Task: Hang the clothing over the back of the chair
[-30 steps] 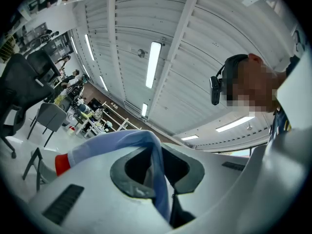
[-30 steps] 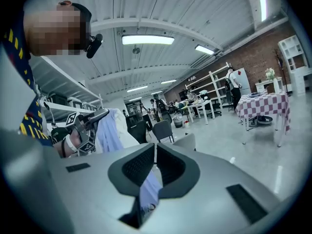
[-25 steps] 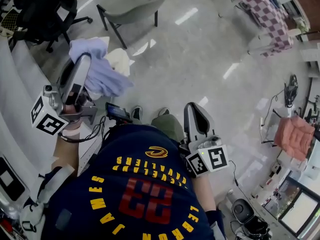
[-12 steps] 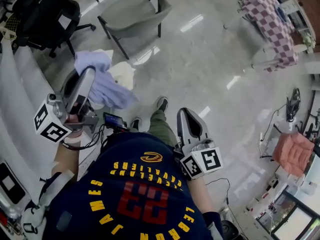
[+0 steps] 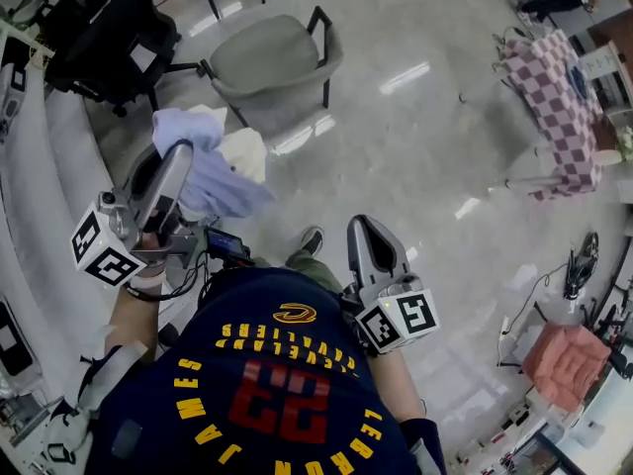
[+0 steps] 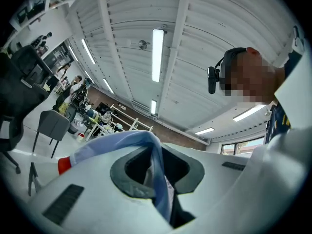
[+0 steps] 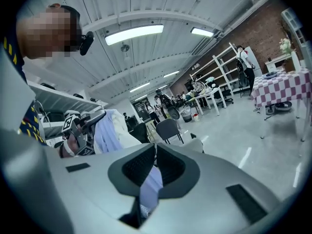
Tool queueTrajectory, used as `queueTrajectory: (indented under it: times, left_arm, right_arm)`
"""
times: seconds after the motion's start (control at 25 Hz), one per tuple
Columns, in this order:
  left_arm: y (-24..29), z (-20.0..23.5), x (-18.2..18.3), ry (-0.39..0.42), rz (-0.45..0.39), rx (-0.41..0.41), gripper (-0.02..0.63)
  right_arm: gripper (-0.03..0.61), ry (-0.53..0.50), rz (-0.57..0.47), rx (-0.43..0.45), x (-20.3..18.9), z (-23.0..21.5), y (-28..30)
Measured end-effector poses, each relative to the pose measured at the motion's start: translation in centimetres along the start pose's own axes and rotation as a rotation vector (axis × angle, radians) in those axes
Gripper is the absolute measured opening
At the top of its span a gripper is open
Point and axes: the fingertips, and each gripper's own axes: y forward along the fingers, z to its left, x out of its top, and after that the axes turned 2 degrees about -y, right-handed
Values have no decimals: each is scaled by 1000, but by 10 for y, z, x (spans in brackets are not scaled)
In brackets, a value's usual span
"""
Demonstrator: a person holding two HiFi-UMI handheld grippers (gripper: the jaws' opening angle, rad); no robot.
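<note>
Pale blue garment (image 5: 213,178) is bunched at the tip of the left gripper (image 5: 180,156). It is carried in the air on the near side of the grey armchair (image 5: 272,62), apart from it and not yet over its back. Left jaws are clamped on a fold of the blue cloth, which is seen in the left gripper view running up between the pads and spilling over the tip.

Right gripper (image 5: 364,228) is held lower and further from the armchair, beside the person's leg. Its jaws are clenched as well, with a thin strip of pale cloth pinched between the pads in the right gripper view.

A two-point grip is judged to be meant for spreading the garment so it can be draped across the backrest. The left side is held high, probably so the bundle clears the floor and the armchair's arms on approach.

Hard to make out:
- No cloth is seen at the right gripper from the head view, and the run of fabric between the two grippers cannot be traced. It is likely hidden by the person's torso.
- White cloth (image 5: 242,151) lies against the blue bundle on the armchair side. Whether it is a lining, a second layer or a separate piece cannot be told.
- The armchair's backrest edge is poorly separated from its seat at this steep angle.
- Black office chair (image 5: 109,28), just beside the armchair, is cut off by the frame edge.
</note>
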Motion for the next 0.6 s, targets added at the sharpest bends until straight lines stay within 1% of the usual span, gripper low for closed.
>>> queueTrajectory:
  times: [0.24,0.4,0.6]
  left_arm:
    - [61,-6,-5,63,-2,33,38]
    - [97,-7,-15,65,5,29,38]
    - [128,7,-19,54,29,0,38]
  right_arm:
    - [21,31,-8,45,29,-54,16]
    - [21,66,4,58,35,-82,29]
    - [21,56,36,57,35,-93,57]
